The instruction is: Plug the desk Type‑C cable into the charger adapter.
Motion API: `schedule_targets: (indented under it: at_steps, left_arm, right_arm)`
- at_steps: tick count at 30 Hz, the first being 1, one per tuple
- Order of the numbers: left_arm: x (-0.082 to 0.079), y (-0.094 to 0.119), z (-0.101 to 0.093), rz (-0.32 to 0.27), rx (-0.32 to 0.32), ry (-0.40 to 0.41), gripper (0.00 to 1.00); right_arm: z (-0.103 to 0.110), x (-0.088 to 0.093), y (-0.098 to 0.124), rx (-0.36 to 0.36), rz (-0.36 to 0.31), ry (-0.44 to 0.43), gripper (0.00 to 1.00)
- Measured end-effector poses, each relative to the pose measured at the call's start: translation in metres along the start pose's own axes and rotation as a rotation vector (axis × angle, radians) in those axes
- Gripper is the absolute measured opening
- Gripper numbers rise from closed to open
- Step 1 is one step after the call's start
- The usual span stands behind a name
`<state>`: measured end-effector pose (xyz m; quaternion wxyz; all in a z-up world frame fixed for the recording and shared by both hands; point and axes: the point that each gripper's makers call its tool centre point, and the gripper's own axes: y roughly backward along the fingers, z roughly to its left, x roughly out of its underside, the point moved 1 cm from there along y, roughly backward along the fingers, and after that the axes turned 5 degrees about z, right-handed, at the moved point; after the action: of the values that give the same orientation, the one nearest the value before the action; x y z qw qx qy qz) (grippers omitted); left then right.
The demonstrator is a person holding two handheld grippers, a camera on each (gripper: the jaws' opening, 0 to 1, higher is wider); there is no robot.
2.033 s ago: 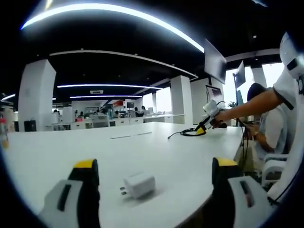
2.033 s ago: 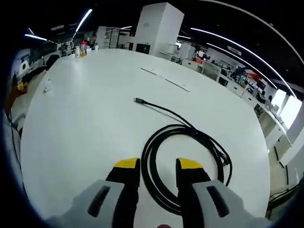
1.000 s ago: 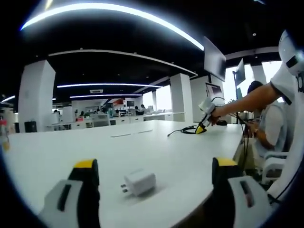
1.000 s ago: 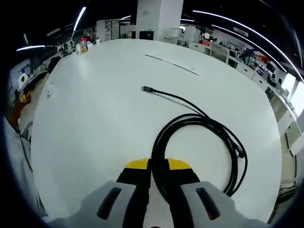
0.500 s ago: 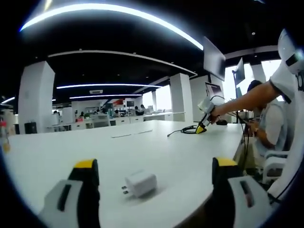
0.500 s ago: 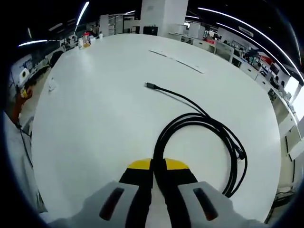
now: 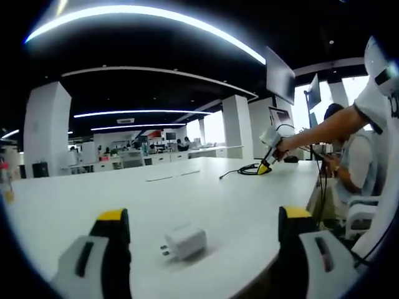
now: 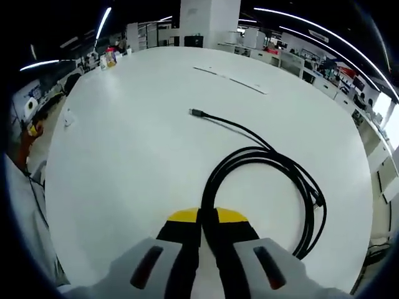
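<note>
A white charger adapter point(image 7: 184, 241) lies on the white table point(image 7: 206, 199), its prongs pointing left, between the wide-apart jaws of my open left gripper point(image 7: 202, 218). Nothing touches it. Far across the table my right gripper point(image 7: 264, 168) shows, held by a person's arm. In the right gripper view, my right gripper point(image 8: 207, 216) is shut on a strand of the coiled black cable point(image 8: 268, 168). The cable's free Type-C plug point(image 8: 197, 113) lies on the table beyond the coil. The adapter point(image 8: 68, 118) appears tiny near the table's left edge.
A person point(image 7: 349, 168) sits at the table's right side, by a white chair point(image 7: 361, 218). A bottle point(image 8: 111, 59) stands at the table's far end. Two flat cable-port lids point(image 8: 230, 80) lie across the table's middle. Desks and pillars stand behind.
Two seconds ago the right gripper stood open around the cable loop; it has shut on the strand and holds it. The left gripper and adapter have stayed in place.
</note>
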<state>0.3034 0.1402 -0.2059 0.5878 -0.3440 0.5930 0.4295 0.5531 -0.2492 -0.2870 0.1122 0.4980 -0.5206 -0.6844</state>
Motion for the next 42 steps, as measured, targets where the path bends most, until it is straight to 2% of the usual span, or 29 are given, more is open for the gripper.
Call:
schedule_targets:
  at_steps: [1,3,4,9,18,24,28,33,35,36,42]
  left_arm:
    - [0.0,0.0,0.0,-0.003,0.0,-0.001,1.0]
    - [0.0,0.001,0.0,-0.006,0.0,0.008,1.0]
    - [0.002,0.001,0.001,0.008,-0.005,0.01,1.0]
    - [0.003,0.002,0.001,0.007,-0.005,0.009,1.0]
    - [0.004,0.003,0.002,0.001,-0.009,0.019,1.0]
    - [0.003,0.003,0.001,-0.003,-0.008,0.012,1.0]
    - [0.004,0.003,0.001,0.0,-0.008,0.012,1.0]
    - [0.004,0.004,0.001,0.0,-0.009,0.014,1.0]
    - [0.004,0.004,0.001,0.0,-0.008,0.013,1.0]
    - [0.004,0.004,0.001,0.0,-0.008,0.014,1.0]
    - [0.005,0.005,0.001,0.002,-0.01,0.01,1.0]
  right_arm:
    - [0.0,0.0,0.0,0.0,-0.001,0.0,0.06]
    - [0.014,0.003,0.002,-0.008,-0.007,-0.004,0.06]
    - [0.011,0.001,0.002,-0.009,-0.006,-0.003,0.06]
    - [-0.002,-0.002,-0.001,-0.016,-0.002,-0.002,0.06]
    - [0.024,0.001,0.004,-0.032,-0.002,-0.005,0.06]
    - [0.016,0.0,0.002,-0.03,0.004,0.001,0.06]
    - [0.032,0.003,0.005,-0.033,0.006,-0.005,0.06]
    - [0.025,0.003,0.004,-0.039,0.013,0.0,0.06]
    - [0.026,0.003,0.004,-0.04,0.015,0.002,0.06]
    - [0.034,0.005,0.006,-0.041,0.015,0.002,0.06]
    - [0.035,0.006,0.007,-0.045,0.016,0.003,0.06]
